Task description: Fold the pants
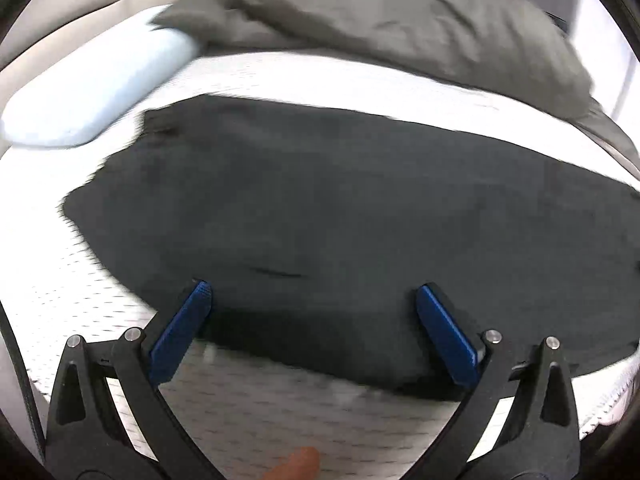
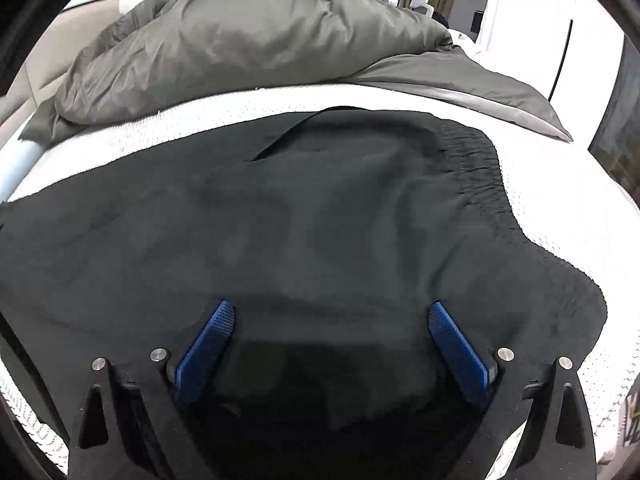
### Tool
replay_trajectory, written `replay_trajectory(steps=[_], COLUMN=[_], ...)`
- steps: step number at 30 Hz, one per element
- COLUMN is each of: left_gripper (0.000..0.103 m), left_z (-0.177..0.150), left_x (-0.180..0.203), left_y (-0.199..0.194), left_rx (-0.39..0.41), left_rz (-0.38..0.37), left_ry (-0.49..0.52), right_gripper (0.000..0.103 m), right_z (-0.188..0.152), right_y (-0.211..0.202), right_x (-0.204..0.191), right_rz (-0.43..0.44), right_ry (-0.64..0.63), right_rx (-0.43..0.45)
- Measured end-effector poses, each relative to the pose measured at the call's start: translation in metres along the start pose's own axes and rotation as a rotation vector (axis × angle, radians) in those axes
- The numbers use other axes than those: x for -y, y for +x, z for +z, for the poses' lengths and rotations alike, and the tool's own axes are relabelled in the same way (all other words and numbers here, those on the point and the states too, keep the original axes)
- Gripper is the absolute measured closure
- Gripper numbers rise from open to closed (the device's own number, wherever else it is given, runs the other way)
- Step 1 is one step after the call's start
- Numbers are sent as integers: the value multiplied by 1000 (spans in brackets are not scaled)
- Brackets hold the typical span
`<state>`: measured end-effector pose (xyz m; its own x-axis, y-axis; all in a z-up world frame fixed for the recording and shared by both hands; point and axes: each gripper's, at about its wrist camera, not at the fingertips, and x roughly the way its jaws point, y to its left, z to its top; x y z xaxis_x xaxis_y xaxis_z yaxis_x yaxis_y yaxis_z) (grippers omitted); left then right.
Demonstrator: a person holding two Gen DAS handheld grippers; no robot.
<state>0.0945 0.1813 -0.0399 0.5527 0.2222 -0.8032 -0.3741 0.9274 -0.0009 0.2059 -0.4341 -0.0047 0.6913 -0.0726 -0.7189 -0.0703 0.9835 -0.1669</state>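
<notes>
Black pants (image 1: pixel 320 216) lie flat across a white mattress (image 1: pixel 280 412). In the left wrist view they run from left to right, their near edge just ahead of my left gripper (image 1: pixel 312 292), which is open and empty over that edge. In the right wrist view the pants (image 2: pixel 304 216) show their elastic waistband (image 2: pixel 476 160) at the right. My right gripper (image 2: pixel 330 310) is open and empty, low over the cloth near its front part. The left view is blurred.
A rumpled grey duvet (image 2: pixel 248 40) is piled along the far side of the bed. A pale blue pillow (image 1: pixel 92 88) lies at the far left. The mattress edge (image 2: pixel 624 360) drops off at the right. A curtain and walls stand beyond.
</notes>
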Motion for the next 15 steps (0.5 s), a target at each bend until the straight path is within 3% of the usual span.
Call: replay_trajectory(steps=[4,8,12,15], left_gripper=[0,0,1,1], left_z=[0,5,3,15], left_x=[-50,-86,-122,-118], left_y=[7,13,8,-14], left_rx=[13,35,59,112], left_rz=[117,136,47,40], left_ry=[-116,-186,-340,-349], right_gripper=[4,3,3,3], right_z=[9,7,-2,-1], right_y=[10,10,4,1], right_x=[-8,-8,-17,-19], right_rz=[-48,-49,-61,-50], right_ry=[-39,-33,-23,-11], right_rx=[3,3,7,11])
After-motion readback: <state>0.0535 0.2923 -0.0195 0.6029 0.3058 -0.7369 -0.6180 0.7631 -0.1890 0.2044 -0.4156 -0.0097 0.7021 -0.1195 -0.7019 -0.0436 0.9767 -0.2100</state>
